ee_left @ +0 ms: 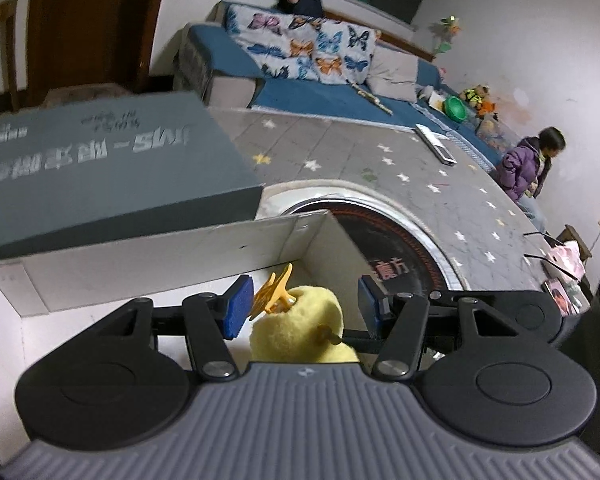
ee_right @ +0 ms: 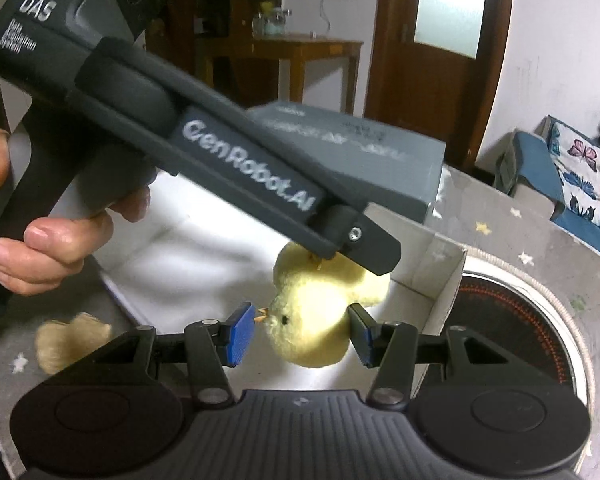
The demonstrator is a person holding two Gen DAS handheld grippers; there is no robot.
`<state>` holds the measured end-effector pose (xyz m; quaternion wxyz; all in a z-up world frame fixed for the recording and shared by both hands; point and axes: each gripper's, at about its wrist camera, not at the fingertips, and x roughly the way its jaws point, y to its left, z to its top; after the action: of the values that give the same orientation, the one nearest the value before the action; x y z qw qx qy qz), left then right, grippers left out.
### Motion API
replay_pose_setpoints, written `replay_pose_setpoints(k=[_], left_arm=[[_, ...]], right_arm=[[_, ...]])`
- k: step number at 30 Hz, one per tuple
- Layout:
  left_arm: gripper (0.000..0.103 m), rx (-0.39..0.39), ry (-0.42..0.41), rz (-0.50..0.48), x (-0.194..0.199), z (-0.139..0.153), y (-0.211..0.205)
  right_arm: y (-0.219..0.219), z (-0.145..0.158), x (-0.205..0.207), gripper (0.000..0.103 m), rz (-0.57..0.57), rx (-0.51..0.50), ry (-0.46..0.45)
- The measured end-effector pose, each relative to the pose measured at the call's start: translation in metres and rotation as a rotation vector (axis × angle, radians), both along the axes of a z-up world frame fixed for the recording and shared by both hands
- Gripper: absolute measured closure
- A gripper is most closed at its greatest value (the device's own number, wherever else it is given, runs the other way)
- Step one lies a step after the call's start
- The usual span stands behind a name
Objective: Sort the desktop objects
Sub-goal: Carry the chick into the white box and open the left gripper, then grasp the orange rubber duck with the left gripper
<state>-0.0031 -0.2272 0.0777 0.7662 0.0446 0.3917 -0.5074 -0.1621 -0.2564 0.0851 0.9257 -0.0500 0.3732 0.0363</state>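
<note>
Left wrist view, around: a white cardboard box (ee_left: 172,256) stands on the table (ee_left: 380,168), which has a grey cloth with stars. A flat grey box (ee_left: 100,168) with blurred white print lies behind the white one. A round black cooktop (ee_left: 396,248) with a metal ring is set in the table just right of the white box. A remote control (ee_left: 436,143) lies farther away on the table. Behind are a blue sofa (ee_left: 300,92) with a butterfly cover and a person in a purple jacket (ee_left: 528,168).

Left wrist view, fingers: the left gripper (ee_left: 304,304) is spread wide, with its blue pads apart.

Left wrist view, toy: a yellow plush chick (ee_left: 296,328) lies between the pads over the white box, its orange feet (ee_left: 272,292) pointing up. It touches neither pad, as far as I can see.

Right wrist view, what stands in the way: the dark body of the left gripper, with the print "GenRobot.AI", crosses the upper picture. A hand (ee_right: 60,236) holds its handle. Its tip hides the top of the chick.

Right wrist view, fingers: the right gripper (ee_right: 302,332) is also spread wide.

Right wrist view, toy: the plush chick (ee_right: 316,316) sits in the corner of the white box (ee_right: 440,280), between the pads. Its beak is just beside the left pad, and its body looks to touch the right pad.

Right wrist view, other: a second pale plush toy (ee_right: 66,340) lies on the table at the left, outside the box.
</note>
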Motion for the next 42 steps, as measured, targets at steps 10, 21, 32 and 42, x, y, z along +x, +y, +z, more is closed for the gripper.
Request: replay_pose_setpoints(k=[10,21,32,42], left_arm=[[0.045,0.008,0.025,0.046,0.012,-0.015,0.007],[0.043,-0.081,-0.056,0.021,-0.036,0.022,0.058],[0.043,-0.098,-0.134,-0.134,-0.126,0.028,0.112],[0.043,0.014,-0.073,-0.201,-0.148,-0.015,0.092]], right_arm=[[0.002,-0.012,0.009,0.048,-0.031,-0.018,0.046],[-0.001,0.025,-0.052,0.036,-0.048,0.023,-0.080],[0.027,0.034,-0.138,0.030,0.023,0.051,-0.059],[0.047,0.000,-0.154,0.038,0.047,0.079,0.048]])
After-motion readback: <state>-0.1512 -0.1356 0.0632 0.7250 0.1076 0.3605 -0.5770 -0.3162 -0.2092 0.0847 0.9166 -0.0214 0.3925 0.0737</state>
